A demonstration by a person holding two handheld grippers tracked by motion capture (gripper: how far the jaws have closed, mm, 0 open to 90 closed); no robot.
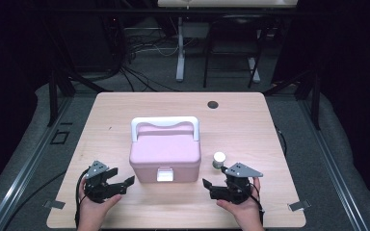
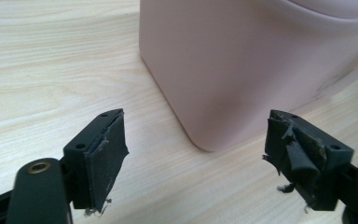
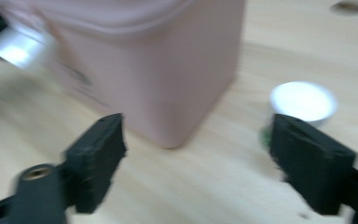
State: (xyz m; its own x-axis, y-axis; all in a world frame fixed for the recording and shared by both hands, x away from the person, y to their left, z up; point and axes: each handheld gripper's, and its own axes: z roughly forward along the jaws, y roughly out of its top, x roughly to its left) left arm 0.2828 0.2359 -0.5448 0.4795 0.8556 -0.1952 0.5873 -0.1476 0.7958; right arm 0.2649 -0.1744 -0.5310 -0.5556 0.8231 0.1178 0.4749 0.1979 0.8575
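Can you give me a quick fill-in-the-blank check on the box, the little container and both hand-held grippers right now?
1. The pink box has its lid ____.
2. The box's white handle lies toward the ____ edge of the table.
3. The small white-lidded container stands just in front of the ____ hand-held gripper.
4. The left hand-held gripper has its jaws ____.

Missing words: closed; far; right; open

Dark room, grey floor [image 1: 19,159], cables [image 1: 139,72].
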